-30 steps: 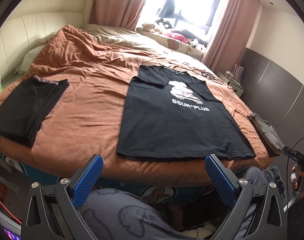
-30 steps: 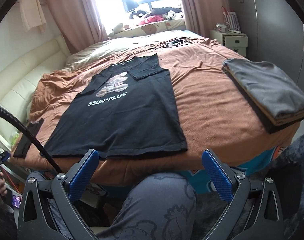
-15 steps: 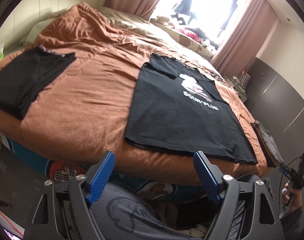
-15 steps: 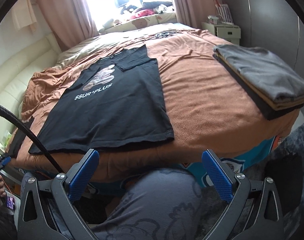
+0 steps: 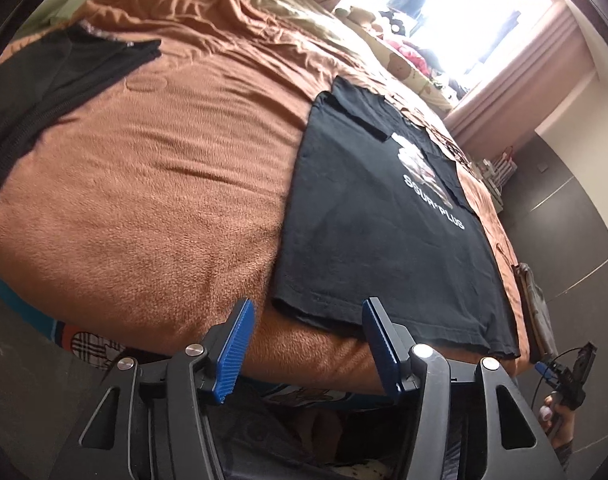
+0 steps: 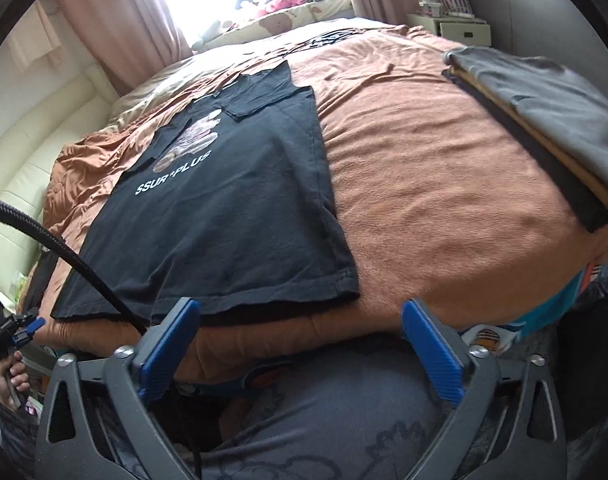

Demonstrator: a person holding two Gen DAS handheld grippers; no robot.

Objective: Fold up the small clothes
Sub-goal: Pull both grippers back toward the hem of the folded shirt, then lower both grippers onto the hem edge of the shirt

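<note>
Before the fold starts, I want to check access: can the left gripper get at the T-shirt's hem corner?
Probably yes. The left gripper has just been narrowing but is open and empty, and the T-shirt hem corner lies flat just ahead, nothing between.

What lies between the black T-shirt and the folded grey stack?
Only bare brown blanket separates the black T-shirt from the folded grey stack, shown in the right wrist view.
</note>
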